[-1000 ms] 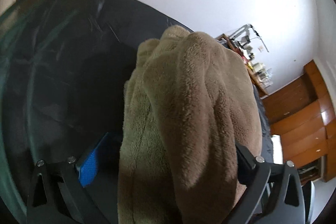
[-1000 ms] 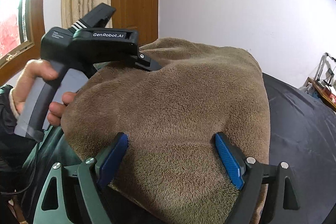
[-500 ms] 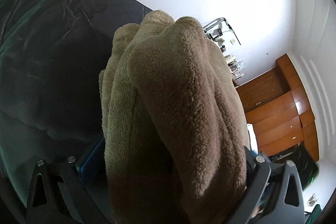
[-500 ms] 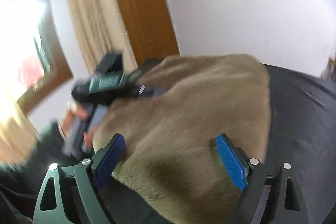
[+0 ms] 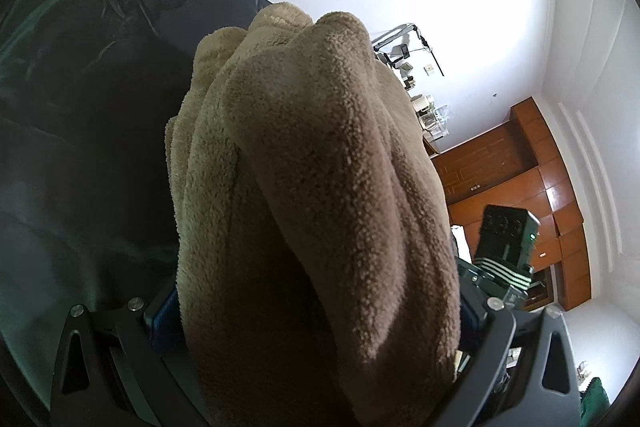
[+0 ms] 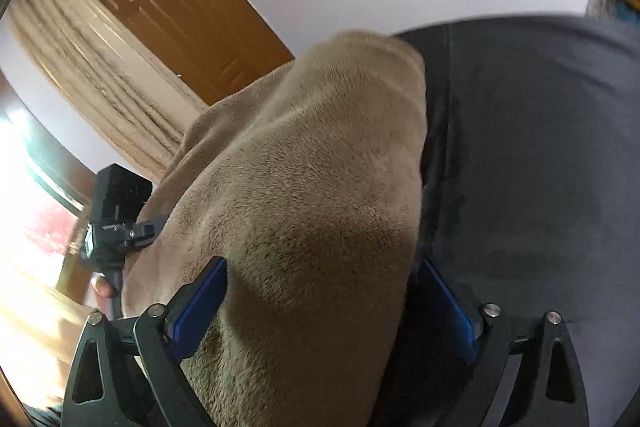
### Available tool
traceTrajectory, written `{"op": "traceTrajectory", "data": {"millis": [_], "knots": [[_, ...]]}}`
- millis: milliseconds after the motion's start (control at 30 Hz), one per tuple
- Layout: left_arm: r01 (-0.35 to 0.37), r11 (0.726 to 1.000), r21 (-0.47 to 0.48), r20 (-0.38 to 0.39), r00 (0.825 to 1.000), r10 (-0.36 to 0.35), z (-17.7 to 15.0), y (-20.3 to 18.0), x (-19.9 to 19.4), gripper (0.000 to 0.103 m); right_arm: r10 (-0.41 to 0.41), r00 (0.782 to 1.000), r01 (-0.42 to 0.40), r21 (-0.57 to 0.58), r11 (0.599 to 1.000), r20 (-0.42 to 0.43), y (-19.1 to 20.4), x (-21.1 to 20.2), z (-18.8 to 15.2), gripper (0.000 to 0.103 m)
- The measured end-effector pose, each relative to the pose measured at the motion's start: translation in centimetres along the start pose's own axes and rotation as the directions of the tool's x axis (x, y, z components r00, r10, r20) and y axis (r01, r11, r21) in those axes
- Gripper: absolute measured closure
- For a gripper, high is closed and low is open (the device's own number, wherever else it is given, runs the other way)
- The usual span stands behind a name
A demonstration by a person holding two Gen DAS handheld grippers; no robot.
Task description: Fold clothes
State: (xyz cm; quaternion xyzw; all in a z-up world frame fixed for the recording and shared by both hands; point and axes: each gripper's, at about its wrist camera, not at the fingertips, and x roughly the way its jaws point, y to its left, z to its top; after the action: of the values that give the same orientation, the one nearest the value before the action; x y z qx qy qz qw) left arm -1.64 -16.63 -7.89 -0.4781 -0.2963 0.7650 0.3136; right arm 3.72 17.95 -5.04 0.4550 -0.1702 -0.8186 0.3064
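A thick brown fleece garment (image 5: 320,147) is bunched up and fills the middle of the left wrist view. My left gripper (image 5: 316,307) is shut on it, its blue pads (image 5: 164,311) pressed into the folds. The same garment (image 6: 312,167) runs up between the blue pads (image 6: 200,299) of my right gripper (image 6: 322,299), which is shut on its near end. The garment hangs above a dark cloth surface (image 6: 540,147). The right gripper's body (image 5: 506,247) shows at the garment's right edge. The left gripper's body (image 6: 116,219), held by a hand (image 6: 102,287), shows at its left edge.
The dark cloth surface (image 5: 80,107) spreads to the left and below. Wooden cabinets (image 5: 520,167) and a cluttered shelf (image 5: 424,107) stand against the white wall. A wooden door (image 6: 180,7), a beige curtain (image 6: 100,59) and a bright window (image 6: 24,227) lie to the left.
Both grippers have tilted and swung with the garment still held. In the right wrist view the left gripper has dropped from upper left to lower left, and the garment now looks narrower.
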Motion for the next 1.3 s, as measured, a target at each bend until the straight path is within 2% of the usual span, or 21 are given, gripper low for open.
{"op": "traceTrajectory", "data": {"millis": [133, 267, 367, 400, 433, 467, 533, 633, 800, 900, 1067, 1200, 1300], "knots": [[0.004, 1.000, 0.009, -0.002, 1.000, -0.004, -0.6, -0.3, 0.1, 0.000, 0.122, 0.990, -0.116, 0.075, 0.990, -0.073, -0.9, 1.6, 0.3, 0.005], [0.008, 1.000, 0.023, 0.005, 1.000, -0.008, -1.3, -0.5, 0.1, 0.001, 0.196, 0.977, -0.187, 0.106, 0.977, -0.080, -1.4, 2.4, 0.2, 0.005], [0.007, 0.999, 0.034, 0.016, 1.000, -0.008, -1.9, -0.7, 0.1, 0.003, 0.186, 0.979, -0.181, 0.062, 0.982, -0.087, -0.6, 2.7, 0.2, 0.006], [0.008, 0.999, 0.032, 0.017, 1.000, -0.009, -2.1, -0.8, 0.1, 0.008, 0.179, 0.980, -0.175, 0.052, 0.983, -0.084, -0.4, 2.8, 0.1, 0.012], [0.009, 1.000, 0.025, 0.017, 1.000, -0.010, -2.3, -0.7, 0.2, 0.013, 0.171, 0.982, -0.168, 0.041, 0.985, -0.080, -0.2, 2.8, 0.1, 0.024], [0.014, 1.000, 0.011, 0.016, 1.000, -0.015, -2.4, -0.6, 0.2, 0.015, 0.152, 0.986, -0.151, 0.016, 0.988, -0.065, 0.3, 2.6, -0.1, 0.028], [0.022, 1.000, -0.013, 0.017, 1.000, -0.022, -2.7, -0.5, 0.3, 0.021, 0.129, 0.991, -0.130, -0.023, 0.991, -0.033, 1.1, 1.9, -0.3, 0.043], [0.017, 0.999, -0.031, 0.023, 1.000, -0.016, -3.2, -0.9, 0.3, 0.026, 0.097, 0.995, -0.097, -0.066, 0.993, 0.009, 2.1, 0.9, -0.6, 0.051], [-0.004, 1.000, -0.021, 0.019, 1.000, 0.004, -3.9, -4.0, 0.7, 0.032, 0.062, 0.994, -0.053, -0.105, 0.993, 0.087, 2.8, -1.8, -0.9, 0.052], [-0.010, 1.000, 0.014, 0.008, 1.000, 0.010, -3.4, -7.6, 3.4, 0.033, 0.042, 0.989, -0.024, -0.127, 0.992, 0.139, 2.8, -4.3, -1.1, 0.052], [0.019, 0.996, 0.091, -0.031, 0.999, -0.017, -2.7, -13.6, 8.5, 0.033, -0.032, 0.972, 0.059, -0.108, 0.992, 0.231, -0.5, -10.2, -1.9, 0.052], [0.053, 0.990, 0.130, -0.073, 0.996, -0.044, -0.2, -17.5, 14.3, 0.033, -0.092, 0.949, 0.123, -0.087, 0.989, 0.301, -3.2, -14.9, -2.5, 0.052], [0.069, 0.987, 0.147, -0.115, 0.992, -0.052, -0.3, -21.0, 19.7, 0.033, -0.153, 0.927, 0.180, -0.047, 0.983, 0.343, -5.8, -18.5, -3.2, 0.052]]}}
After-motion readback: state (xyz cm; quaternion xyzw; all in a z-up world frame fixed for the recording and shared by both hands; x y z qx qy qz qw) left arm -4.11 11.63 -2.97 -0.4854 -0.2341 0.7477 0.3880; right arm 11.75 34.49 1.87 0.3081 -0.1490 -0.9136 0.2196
